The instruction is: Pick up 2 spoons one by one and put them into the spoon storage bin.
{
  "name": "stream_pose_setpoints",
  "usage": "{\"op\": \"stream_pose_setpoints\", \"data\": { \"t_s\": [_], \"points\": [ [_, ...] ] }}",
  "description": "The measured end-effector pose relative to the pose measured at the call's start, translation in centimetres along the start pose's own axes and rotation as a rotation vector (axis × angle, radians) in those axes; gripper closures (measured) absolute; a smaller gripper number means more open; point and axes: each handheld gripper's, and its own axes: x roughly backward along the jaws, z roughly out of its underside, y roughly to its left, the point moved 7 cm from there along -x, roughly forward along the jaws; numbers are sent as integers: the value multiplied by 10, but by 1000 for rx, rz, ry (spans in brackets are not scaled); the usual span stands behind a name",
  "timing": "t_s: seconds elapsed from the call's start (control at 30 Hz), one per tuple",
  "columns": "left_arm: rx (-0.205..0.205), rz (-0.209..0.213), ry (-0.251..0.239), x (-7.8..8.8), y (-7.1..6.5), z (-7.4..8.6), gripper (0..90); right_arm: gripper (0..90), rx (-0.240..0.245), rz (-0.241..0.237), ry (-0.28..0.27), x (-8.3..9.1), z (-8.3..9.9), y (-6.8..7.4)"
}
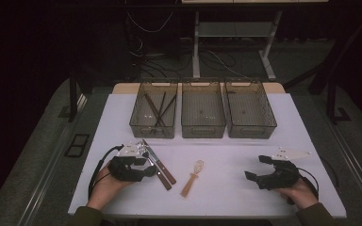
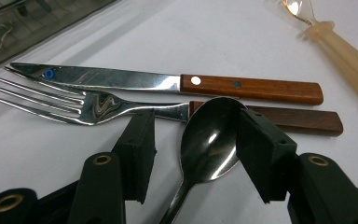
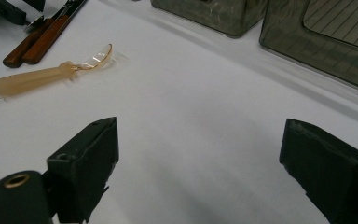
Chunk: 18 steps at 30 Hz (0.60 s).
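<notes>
A metal spoon [image 2: 208, 142] lies on the white table [image 1: 245, 150] between the jaws of my left gripper [image 2: 196, 117]. Its bowl sits against the right pad [image 2: 261, 154], with a gap to the left pad, so the jaws stand open around it. Just beyond lie a wooden-handled knife [image 2: 249, 88] and a fork [image 2: 74, 103], side by side. In the high view my left gripper [image 1: 146, 168] is at the front left beside the knife [image 1: 162, 167]. My right gripper [image 1: 257, 167] rests open and empty at the front right, jaws wide apart [image 3: 196, 154].
A translucent amber plastic spoon [image 1: 192, 179] lies at the front middle of the table [image 3: 51, 74]. Three smoky plastic bins stand in a row at the back: the left bin [image 1: 136, 117] holds several dark sticks, the middle bin [image 1: 202, 128] and right bin [image 1: 269, 120] look empty.
</notes>
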Motion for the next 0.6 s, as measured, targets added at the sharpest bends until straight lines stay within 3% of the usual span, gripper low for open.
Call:
{"op": "stream_pose_setpoints", "data": {
  "t_s": [0.47,0.57,0.6],
  "points": [
    [-5,23,39,-5,-7,5,553,117,0,0,-1,0,0,0],
    [-50,13,47,-6,-8,5,561,117,3,-1,-1,0,0,0],
    [-47,9,50,-6,-9,5,564,118,3,-2,-1,0,0,0]
  ]
}}
